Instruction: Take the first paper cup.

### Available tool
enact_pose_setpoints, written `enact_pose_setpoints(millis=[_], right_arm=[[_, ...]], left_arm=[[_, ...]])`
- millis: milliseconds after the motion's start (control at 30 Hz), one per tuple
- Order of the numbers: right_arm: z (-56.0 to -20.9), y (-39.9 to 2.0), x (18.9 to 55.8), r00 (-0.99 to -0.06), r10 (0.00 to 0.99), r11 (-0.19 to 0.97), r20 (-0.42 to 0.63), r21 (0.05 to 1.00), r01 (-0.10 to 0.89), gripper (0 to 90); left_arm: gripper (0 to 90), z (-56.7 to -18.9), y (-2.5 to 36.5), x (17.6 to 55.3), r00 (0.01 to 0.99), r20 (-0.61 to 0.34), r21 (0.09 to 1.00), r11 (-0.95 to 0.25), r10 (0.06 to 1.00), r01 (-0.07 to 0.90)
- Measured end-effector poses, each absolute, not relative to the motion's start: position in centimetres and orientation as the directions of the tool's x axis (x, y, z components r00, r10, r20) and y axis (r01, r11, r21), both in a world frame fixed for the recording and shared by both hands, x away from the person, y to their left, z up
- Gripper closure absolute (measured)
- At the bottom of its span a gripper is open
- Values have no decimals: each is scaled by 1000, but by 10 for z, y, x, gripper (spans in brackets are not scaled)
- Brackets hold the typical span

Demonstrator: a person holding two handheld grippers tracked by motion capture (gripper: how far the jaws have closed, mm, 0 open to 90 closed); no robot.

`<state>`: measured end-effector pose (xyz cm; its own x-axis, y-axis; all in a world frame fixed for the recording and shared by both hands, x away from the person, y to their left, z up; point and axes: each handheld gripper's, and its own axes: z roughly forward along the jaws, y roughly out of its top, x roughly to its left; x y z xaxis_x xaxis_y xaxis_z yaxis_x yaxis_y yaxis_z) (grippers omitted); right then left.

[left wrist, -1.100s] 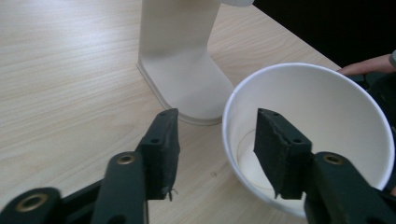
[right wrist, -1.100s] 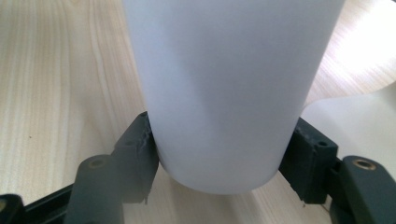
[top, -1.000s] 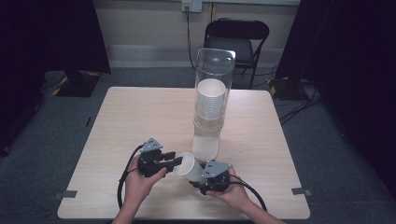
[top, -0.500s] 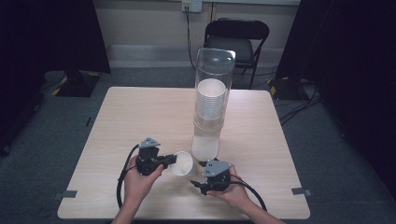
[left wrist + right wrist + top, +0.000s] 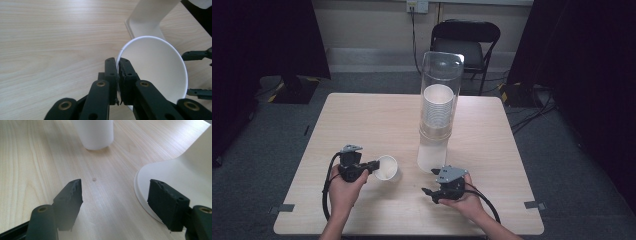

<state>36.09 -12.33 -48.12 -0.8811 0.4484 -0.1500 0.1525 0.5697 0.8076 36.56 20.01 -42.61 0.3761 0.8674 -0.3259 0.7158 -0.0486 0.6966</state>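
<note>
While the left gripper (image 5: 373,164) sits toward seven o'clock on the table (image 5: 362,120) in the high view, its jaws are clenched on the rim of a white paper cup (image 5: 386,167). Cup is plain white, no print, thin rolled rim, mouth tipped up and toward the camera in the high view. Whether its base touches the wood, I cannot tell. In the left gripper view the two black jaws pinch the cup (image 5: 155,72) wall at about nine o'clock on the rim, one jaw inside, one outside; the inside of the cup is clean and empty, and a seam line shows just above the pinch point.

Cup lies just beside the foot of the tall clear tube (image 5: 441,85), at roughly eight o'clock from it. Tube stands upright near table centre on a white base (image 5: 431,156), with a stack of white cups (image 5: 437,111) nested inside, open mouths up.

Right gripper (image 5: 429,192) rests at about five o'clock on the table, held in the person's right hand (image 5: 462,200), jaws released and spread wide with nothing between them. In the right gripper view (image 5: 113,195) bare wood shows between the jaws, with a small dark speck (image 5: 94,179) on it; the white base (image 5: 185,172) curves in at three o'clock, the cup (image 5: 96,133) at twelve o'clock.

Black folding chair (image 5: 466,45) stands beyond the table's far edge.
</note>
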Motion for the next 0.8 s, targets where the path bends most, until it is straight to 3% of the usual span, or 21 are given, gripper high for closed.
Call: enact_pose_setpoints(millis=[400,800], right_arm=[[-481,-127,364,-873,467,572,-140,800,178,278],[-482,-130,366,-870,473,580,-139,792,189,277]], left_arm=[[797,-427,209,368,320,-321,693,-9,891,721],[505,-419,209,363,398,-342,737,-19,851,675]])
